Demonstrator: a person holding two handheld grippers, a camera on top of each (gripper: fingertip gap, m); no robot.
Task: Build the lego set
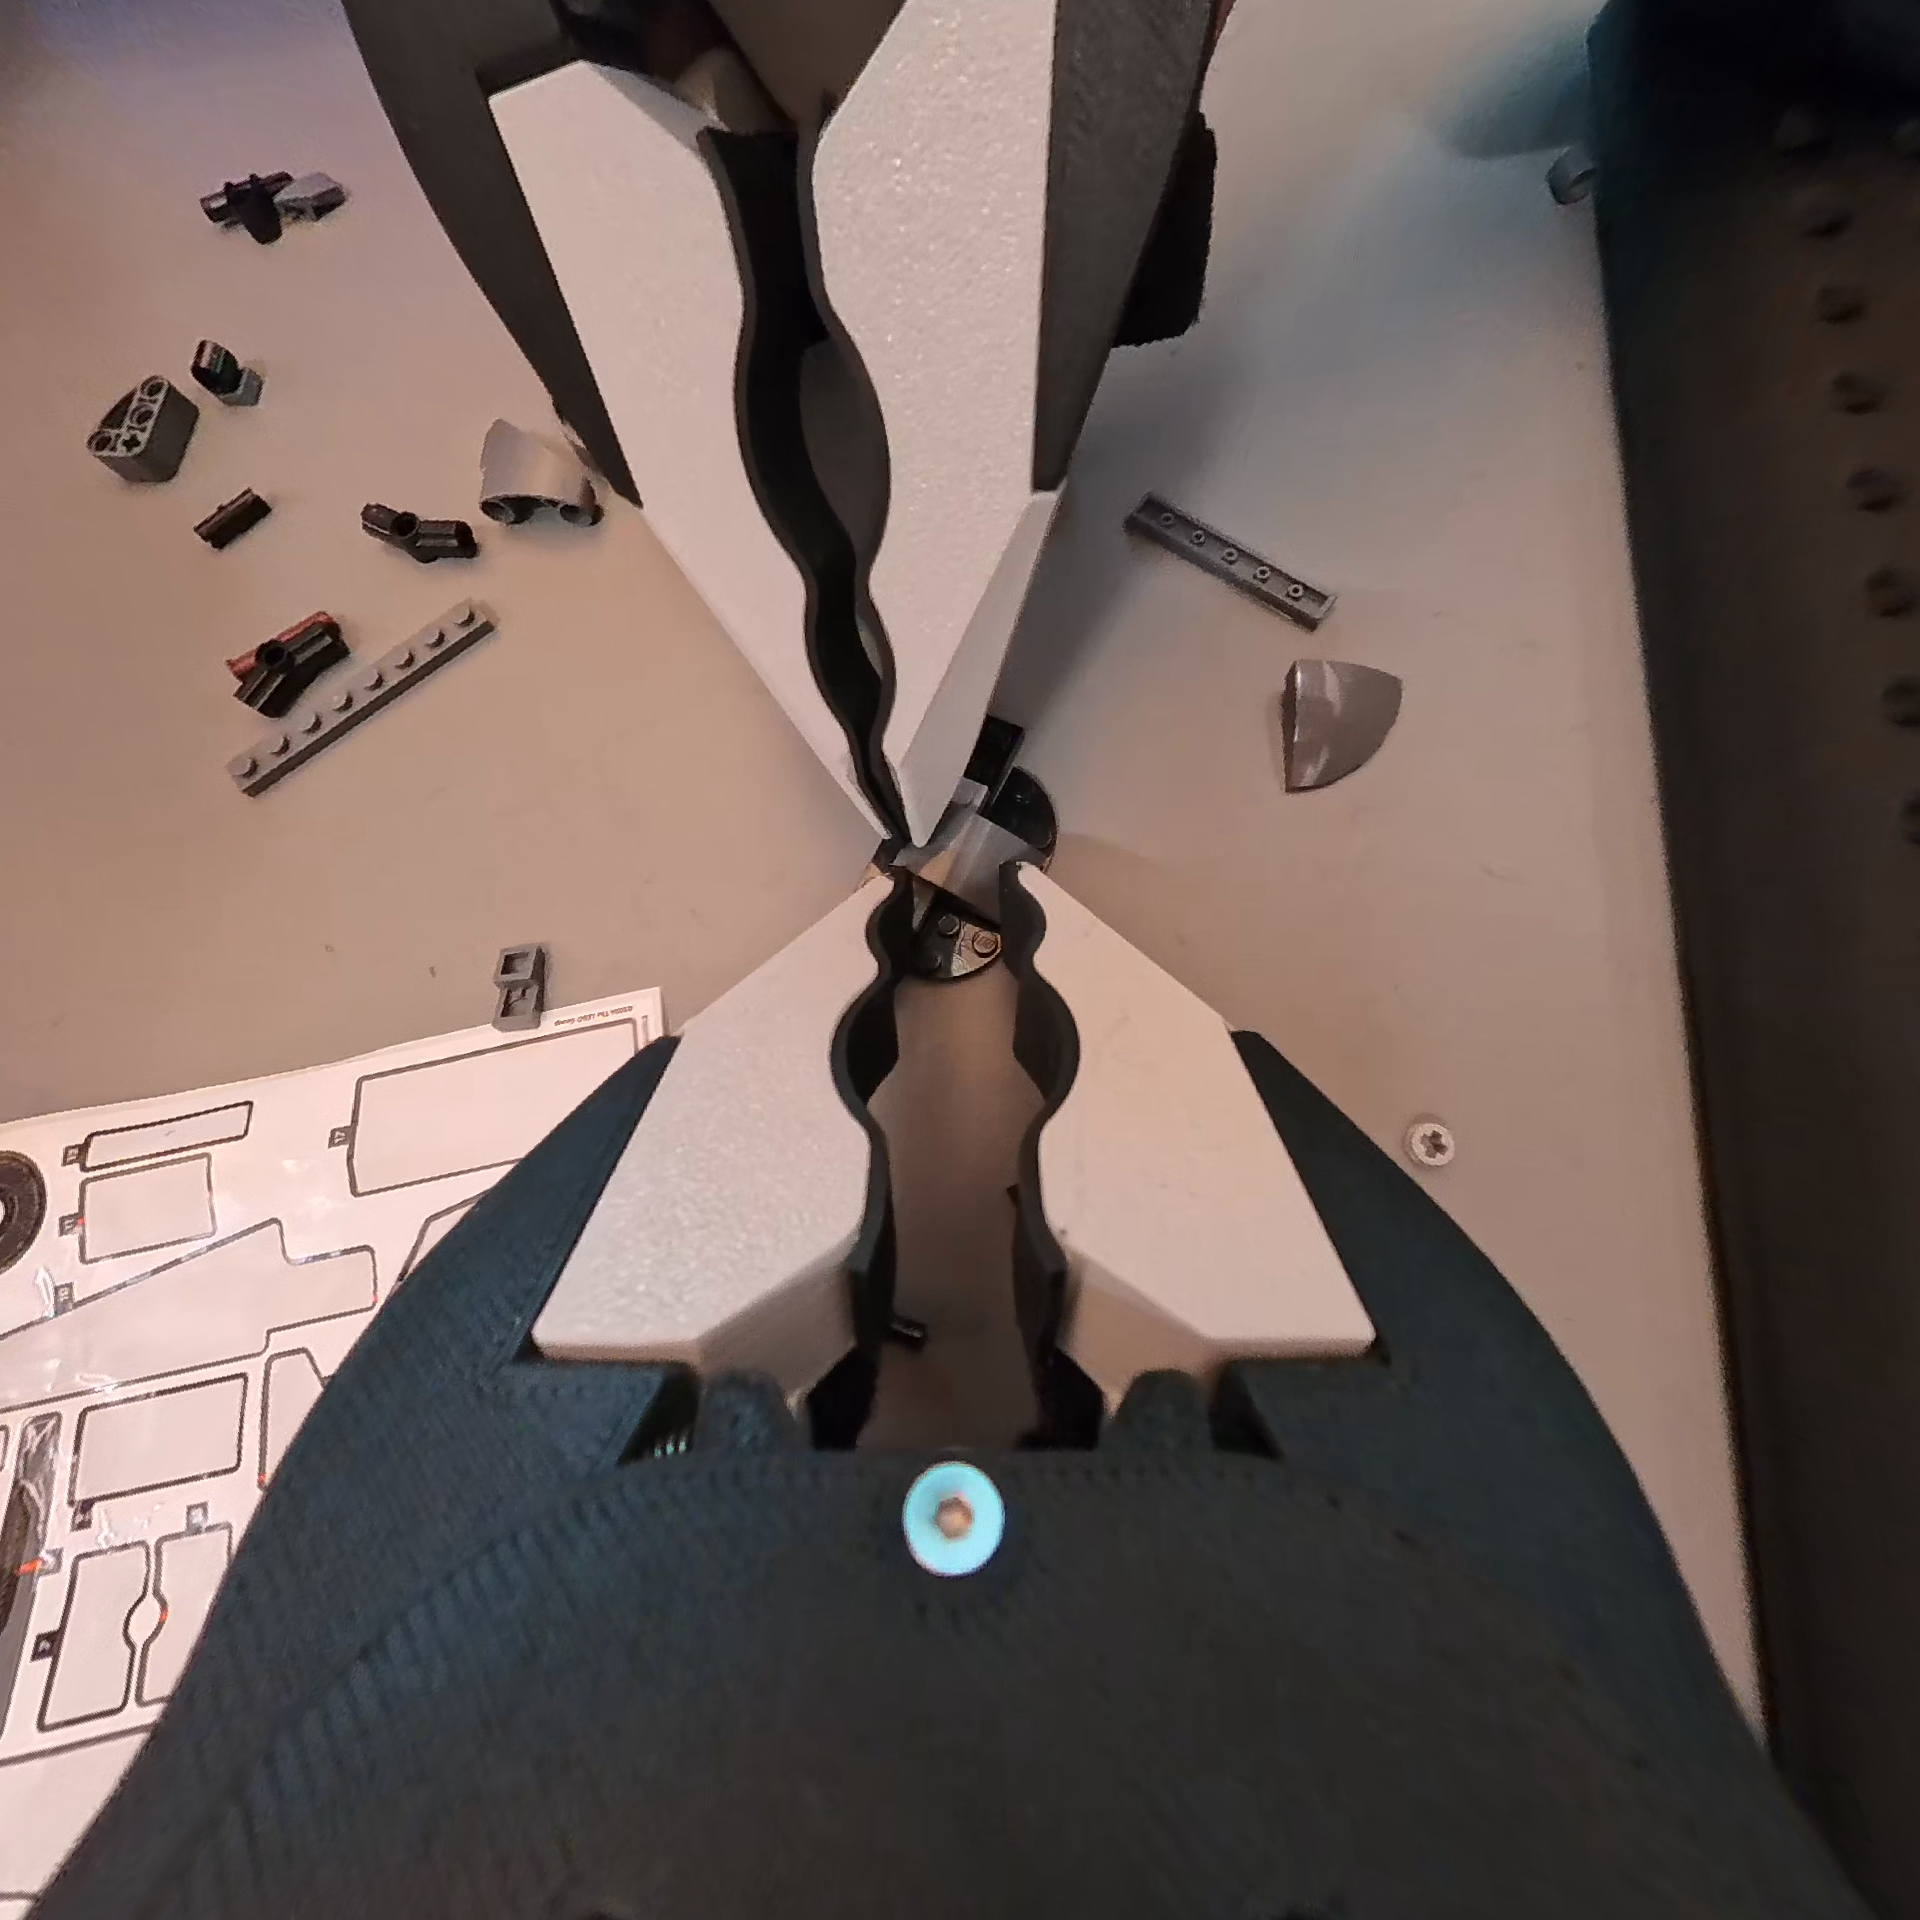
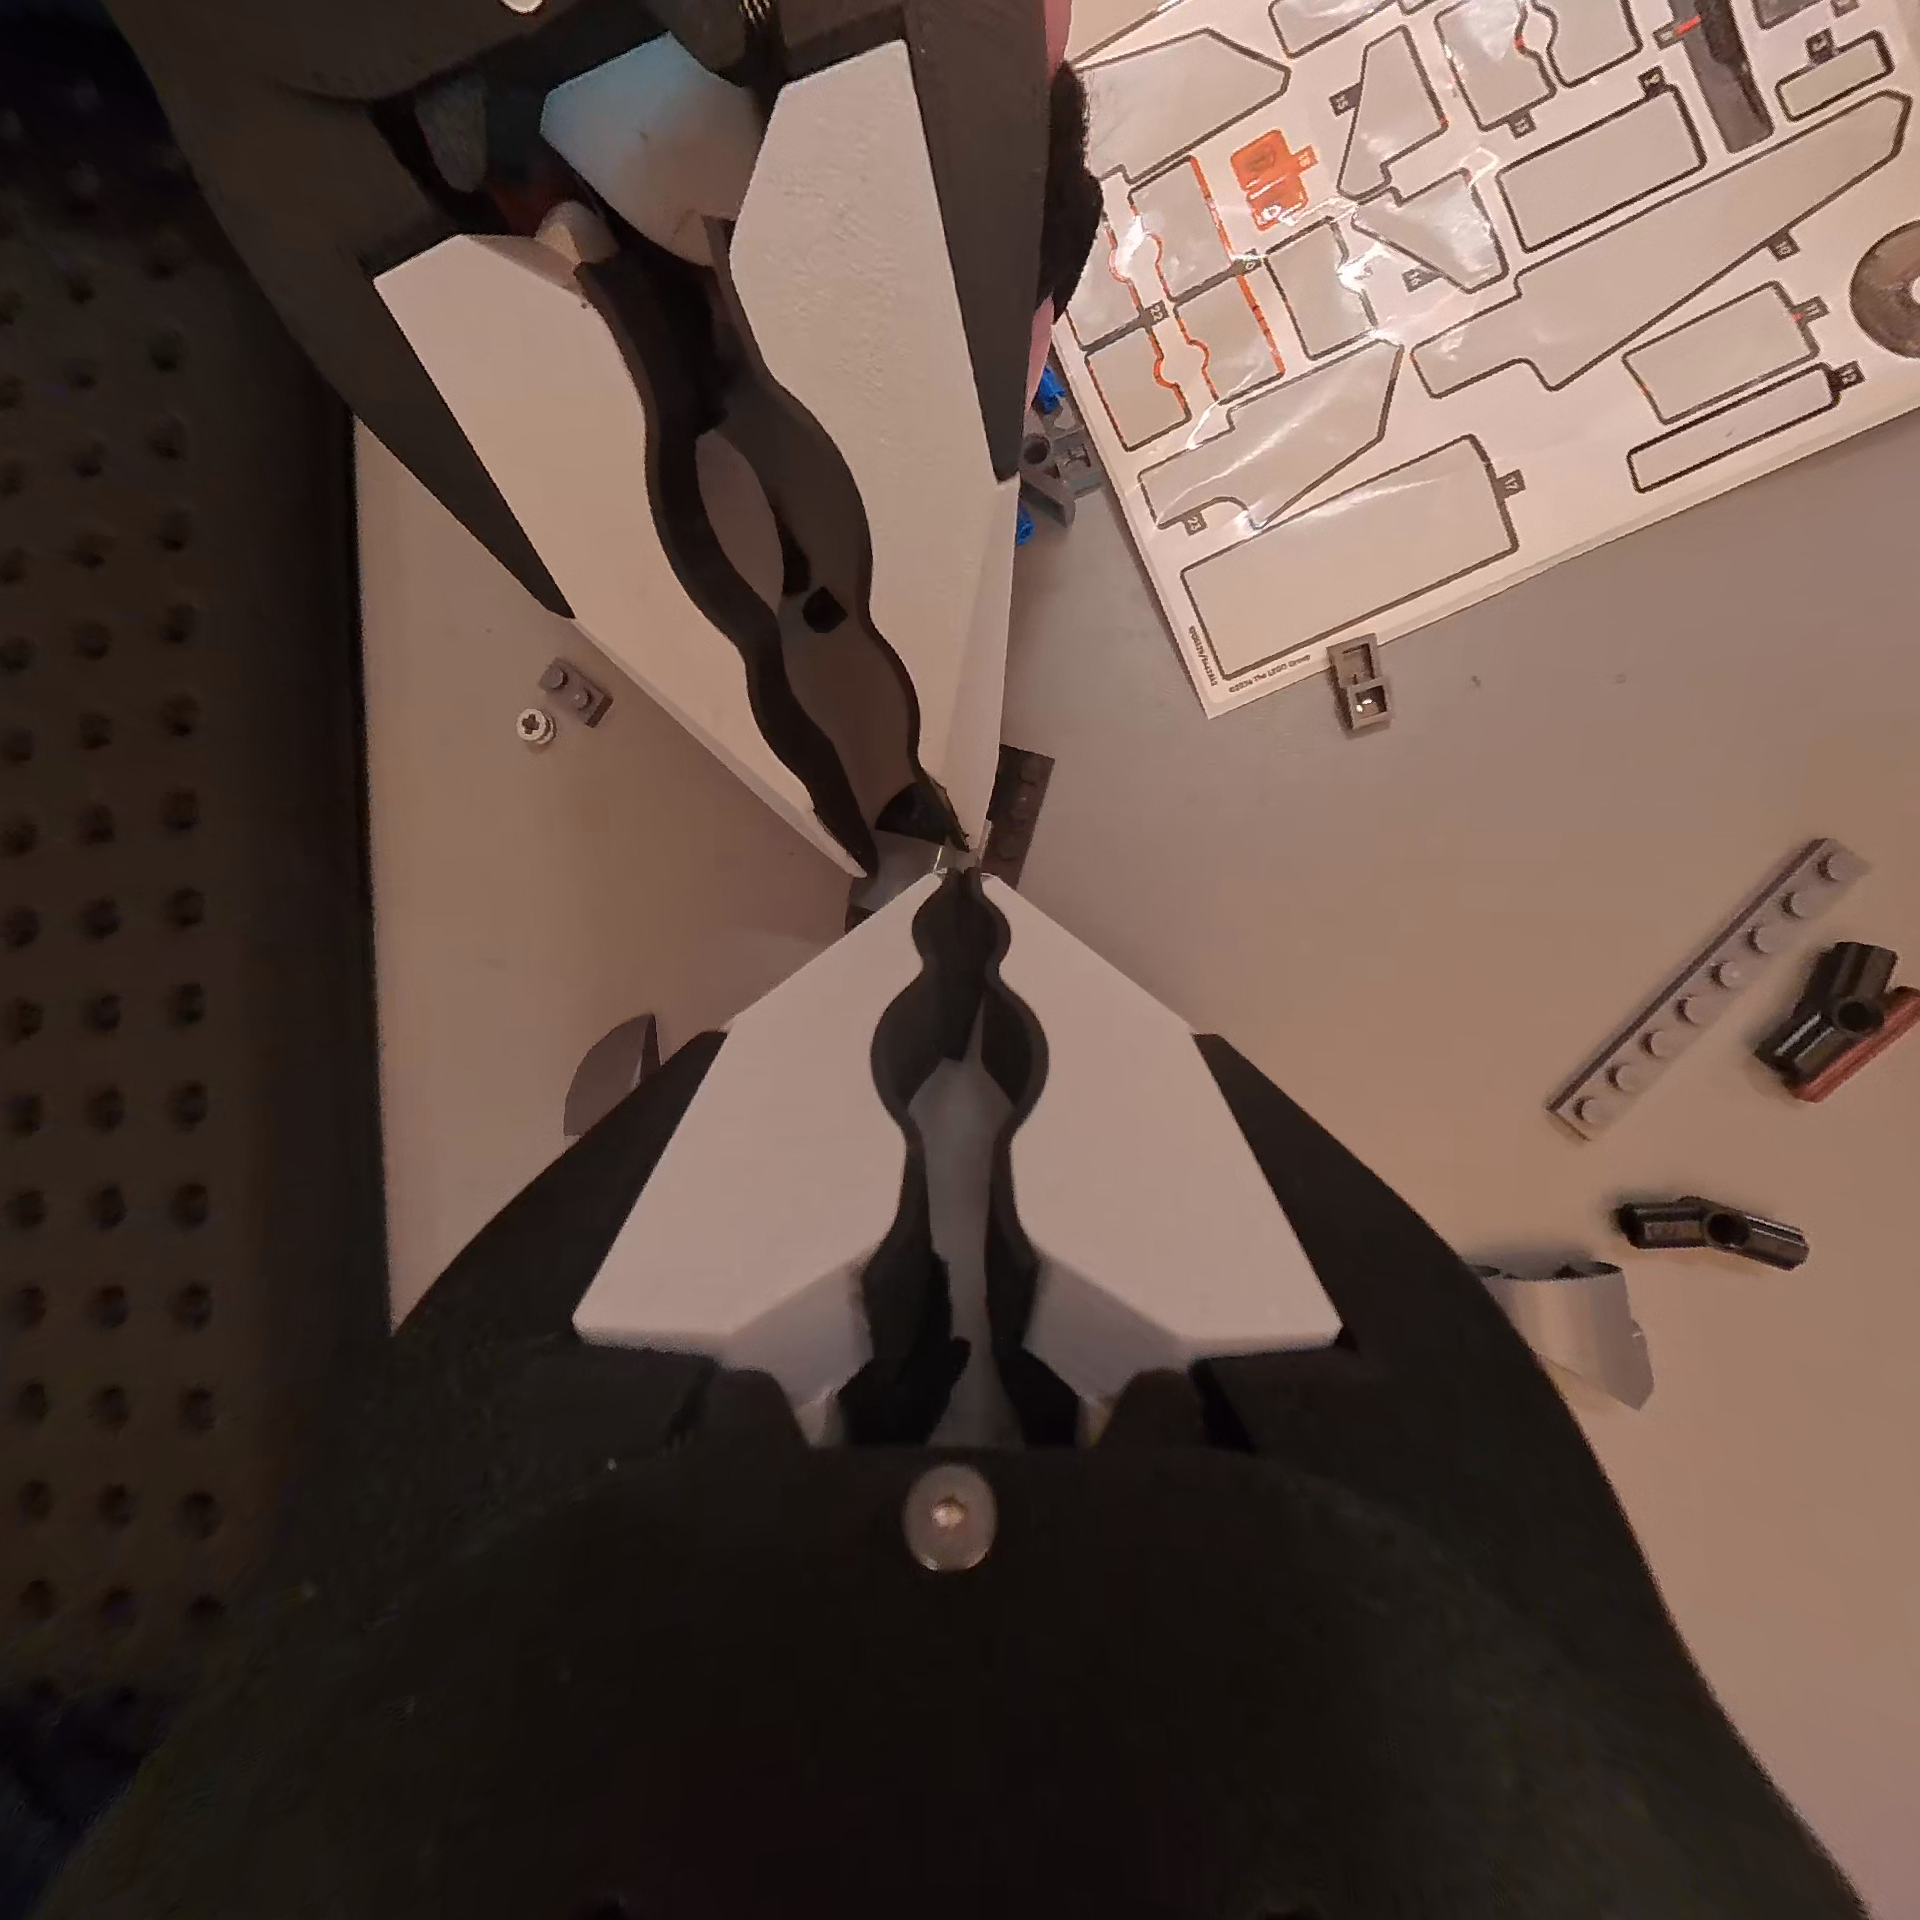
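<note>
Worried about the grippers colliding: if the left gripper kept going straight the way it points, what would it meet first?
Probably the small lego assembly at the left gripper tips, then the right gripper directly opposite; depth is unclear.

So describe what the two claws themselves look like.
Both are alike. The left claw has a dark, ridged printed body with a round silver screw head in its middle, and two pale grey wedge-shaped fingers lined with wavy black pads. The right claw has the same black body, screw and pale fingers.

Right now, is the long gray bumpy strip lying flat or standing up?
Flat. The long gray plate lies studs-up on the table.
</note>
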